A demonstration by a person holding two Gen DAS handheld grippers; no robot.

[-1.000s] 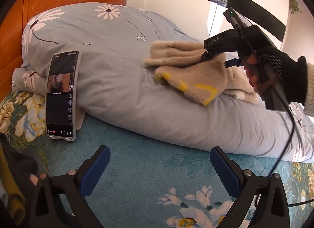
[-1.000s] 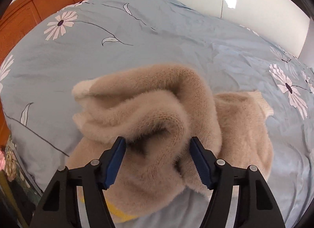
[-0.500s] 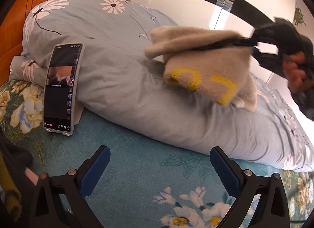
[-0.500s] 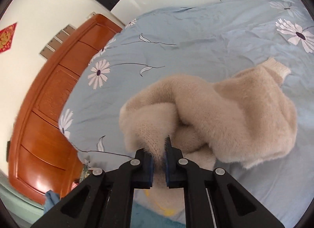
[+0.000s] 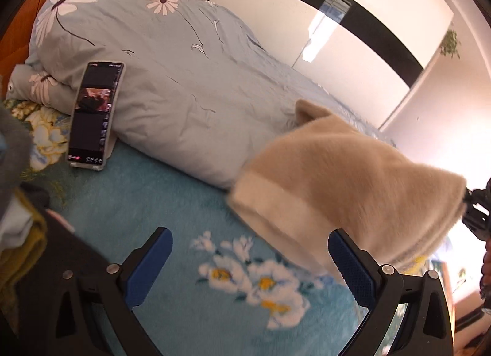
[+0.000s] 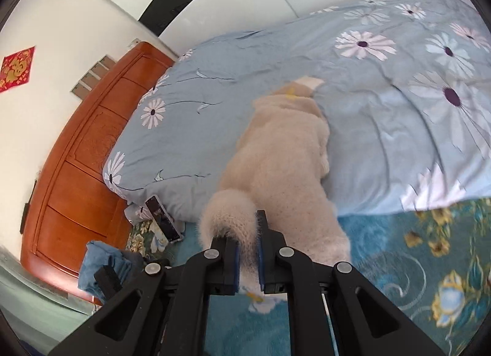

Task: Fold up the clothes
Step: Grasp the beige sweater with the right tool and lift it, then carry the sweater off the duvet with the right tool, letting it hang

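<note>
A fuzzy beige sweater (image 5: 343, 190) with a paler hem hangs in the air over the teal floral blanket (image 5: 190, 300), its far end still trailing on the folded blue duvet (image 6: 383, 129). My right gripper (image 6: 247, 256) is shut on a bunched fold of the beige sweater (image 6: 276, 172) and holds it up. That same gripper shows as a dark shape at the right edge of the left wrist view. My left gripper (image 5: 250, 267) hovers low over the blanket, open and empty, with the sweater just above its right finger.
A phone (image 5: 93, 115) with a lit screen leans against the blue daisy-print duvet (image 5: 172, 80). A wooden headboard (image 6: 89, 156) stands behind. Dark, yellow and blue clothes (image 5: 21, 233) lie piled at the left, and blue fabric (image 6: 101, 267) lies by the headboard.
My right gripper has pulled the sweater off the duvet, down and toward the front of the bed. The sweater now hangs close in front of my left gripper, which stayed open.
</note>
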